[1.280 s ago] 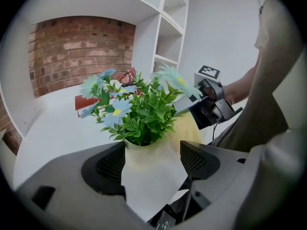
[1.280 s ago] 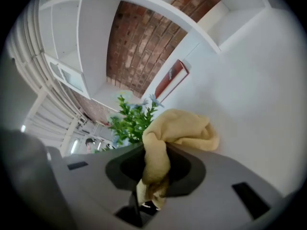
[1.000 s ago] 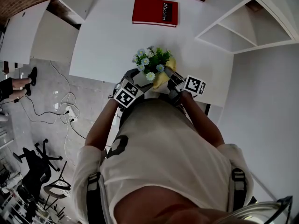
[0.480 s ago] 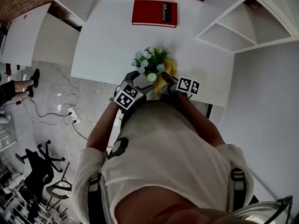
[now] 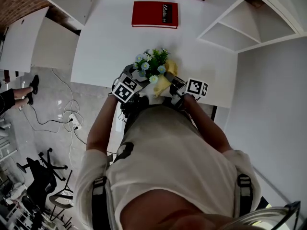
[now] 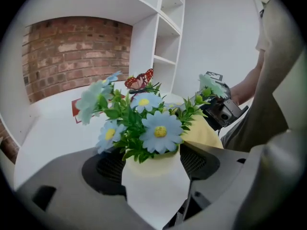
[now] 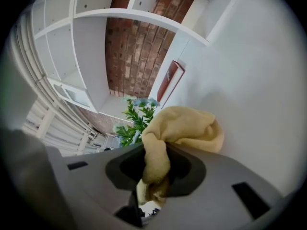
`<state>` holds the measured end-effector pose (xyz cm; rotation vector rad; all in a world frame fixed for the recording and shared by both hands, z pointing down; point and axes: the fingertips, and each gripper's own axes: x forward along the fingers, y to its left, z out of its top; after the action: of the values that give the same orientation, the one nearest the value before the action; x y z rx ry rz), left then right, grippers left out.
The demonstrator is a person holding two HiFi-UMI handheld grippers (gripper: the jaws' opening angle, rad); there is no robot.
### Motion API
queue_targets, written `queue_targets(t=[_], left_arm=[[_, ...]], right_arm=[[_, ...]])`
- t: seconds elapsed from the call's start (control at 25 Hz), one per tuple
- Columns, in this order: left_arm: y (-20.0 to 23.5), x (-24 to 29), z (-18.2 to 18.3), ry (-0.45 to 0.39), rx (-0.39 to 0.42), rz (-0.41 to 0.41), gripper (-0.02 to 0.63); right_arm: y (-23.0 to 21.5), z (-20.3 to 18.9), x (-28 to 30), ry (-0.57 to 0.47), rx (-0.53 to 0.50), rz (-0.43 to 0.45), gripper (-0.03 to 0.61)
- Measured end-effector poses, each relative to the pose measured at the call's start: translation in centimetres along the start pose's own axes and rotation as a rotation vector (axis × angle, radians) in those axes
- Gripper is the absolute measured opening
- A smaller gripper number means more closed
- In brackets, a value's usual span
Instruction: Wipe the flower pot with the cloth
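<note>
Left gripper view: the left gripper [image 6: 153, 163] clamps the flower pot [image 6: 156, 195] steady so the right gripper [image 7: 156, 169], pinched on the cloth [image 7: 187, 128], can rub its side, seemingly touching.

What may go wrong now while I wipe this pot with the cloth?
1. The left gripper grips the flower pot by its smooth white sides; a hard wipe might twist it loose.
2. The pot is close to the table's near edge, so a slip might send it to the floor.
3. The cloth bunches loose from the right gripper beside the flowers and might snag them.
</note>
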<state>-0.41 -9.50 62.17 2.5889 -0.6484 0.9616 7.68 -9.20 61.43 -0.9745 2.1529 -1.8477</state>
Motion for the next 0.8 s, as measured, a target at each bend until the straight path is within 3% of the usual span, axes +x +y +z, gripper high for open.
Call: queue_targets(t=[0.32, 0.52, 0.68, 0.8], left_arm=[[-1.3, 0.0, -0.1, -0.026, -0.157, 0.075, 0.356], [-2.0, -0.4, -0.6, 0.004, -0.203, 0.092, 0.356], [-2.3, -0.7, -1.0, 0.02, -0.217, 0.086, 0.351], [-2.1, -0.8, -1.3, 0.024, -0.214, 0.109, 0.304]], right_arm=[[-1.9, -1.4, 0.4, -0.037, 0.067, -0.024, 0.089], [-4.5, -3.4, 1.4, 0.081, -0.007, -0.144, 0.089], [-5.0, -3.7, 1.6, 0.118, -0.033, -0.169, 0.086], [-4.7, -3.1, 1.5, 0.127, -0.057, -0.19, 0.084]])
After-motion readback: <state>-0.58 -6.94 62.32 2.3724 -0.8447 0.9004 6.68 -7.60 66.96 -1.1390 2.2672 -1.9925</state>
